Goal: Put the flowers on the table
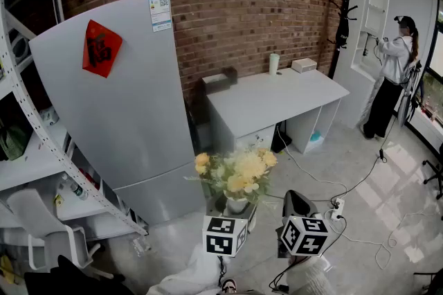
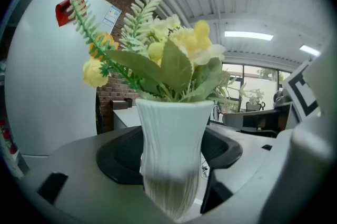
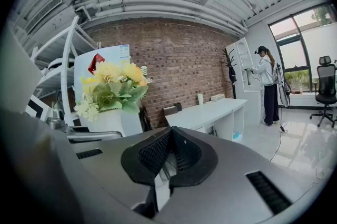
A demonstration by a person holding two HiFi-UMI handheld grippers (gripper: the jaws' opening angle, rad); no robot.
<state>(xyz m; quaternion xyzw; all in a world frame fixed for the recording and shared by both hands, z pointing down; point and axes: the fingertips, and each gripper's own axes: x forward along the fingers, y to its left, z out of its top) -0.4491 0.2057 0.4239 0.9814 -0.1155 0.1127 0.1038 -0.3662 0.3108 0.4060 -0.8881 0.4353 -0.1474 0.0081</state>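
Flowers (image 1: 237,171) in one vase (image 2: 171,149); one table (image 1: 277,100); one fridge (image 1: 118,113).

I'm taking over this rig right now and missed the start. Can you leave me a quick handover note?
Left gripper: shut on the white vase of yellow flowers, held in the air.
Right gripper: shut, empty.
Table: ahead by the brick wall, its middle bare.
Done: vase in hand.
Left to do: carry it over, set it upright on the table, release.

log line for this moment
left gripper: shut on white ribbed vase of yellow flowers | right gripper: shut, empty | white table: ahead
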